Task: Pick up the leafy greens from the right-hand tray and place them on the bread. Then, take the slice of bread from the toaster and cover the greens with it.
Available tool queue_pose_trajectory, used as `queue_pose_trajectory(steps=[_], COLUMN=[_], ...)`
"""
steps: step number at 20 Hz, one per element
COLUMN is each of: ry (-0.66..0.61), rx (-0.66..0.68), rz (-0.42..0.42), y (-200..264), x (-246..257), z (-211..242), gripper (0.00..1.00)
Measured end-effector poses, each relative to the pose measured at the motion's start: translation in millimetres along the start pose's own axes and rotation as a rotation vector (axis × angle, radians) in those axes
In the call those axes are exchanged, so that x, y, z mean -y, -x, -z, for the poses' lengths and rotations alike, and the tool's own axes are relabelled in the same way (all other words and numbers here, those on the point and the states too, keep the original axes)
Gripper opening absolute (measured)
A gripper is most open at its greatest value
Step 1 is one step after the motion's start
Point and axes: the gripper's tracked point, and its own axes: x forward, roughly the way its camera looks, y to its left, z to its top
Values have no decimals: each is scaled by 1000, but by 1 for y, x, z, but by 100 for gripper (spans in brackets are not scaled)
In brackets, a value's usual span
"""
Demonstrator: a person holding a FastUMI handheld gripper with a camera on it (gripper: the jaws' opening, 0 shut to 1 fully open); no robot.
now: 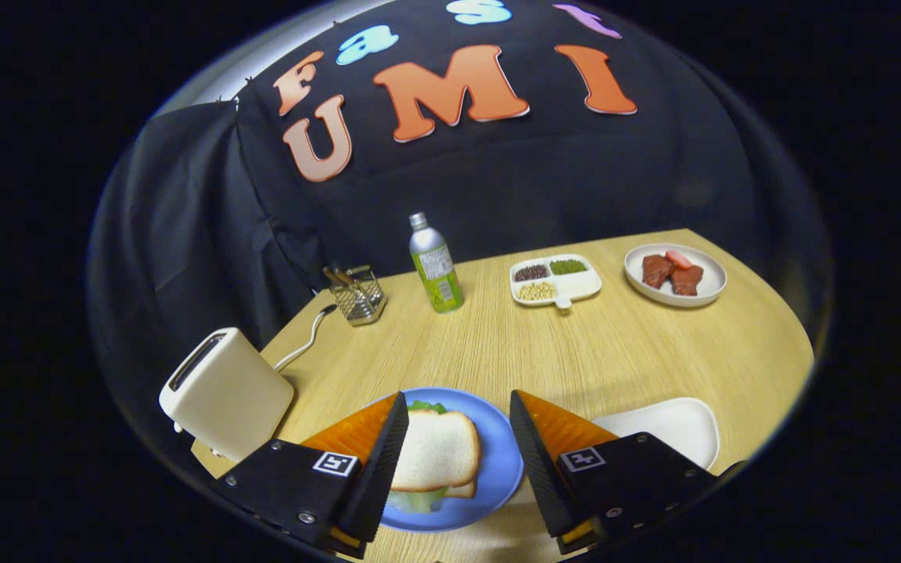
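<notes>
With the top bread slice [436,450] already covering the leafy greens [427,407] on the blue plate [497,469], gripper [458,446] hangs spread and empty above them, task looking done, toaster [224,391] beside it.

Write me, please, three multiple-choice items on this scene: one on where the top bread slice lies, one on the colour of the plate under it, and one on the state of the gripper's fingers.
1. Where is the top bread slice?
A. In the toaster's slot
B. On the greens, on the plate
C. On the white tray

2. What colour is the plate under the sandwich?
A. Blue
B. White
C. Green

3. How does the gripper stand?
A. Shut on the bread
B. Shut on the bottle
C. Open, holding nothing

Answers:
1 B: the slice covers the leafy greens, which peek out at its far edge, with another slice beneath.
2 A: blue rim shows around the bread; the white tray lies beside it.
3 C: the fingers stand apart on either side of the sandwich, touching nothing.
</notes>
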Motion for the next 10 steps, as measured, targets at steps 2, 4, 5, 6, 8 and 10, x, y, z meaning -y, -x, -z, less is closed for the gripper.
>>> queue_pose_trajectory(steps=[2,4,5,6,8,10], ry=[14,41,59,75,79,87], rx=[85,174,224,269,344,405], rz=[-4,3,26,47,58,48], y=[20,42,55,67,93,118], x=[-1,0,6,10,11,8], z=[-29,-56,-70,-82,-102,-119], gripper=[81,82,83,83,83,83])
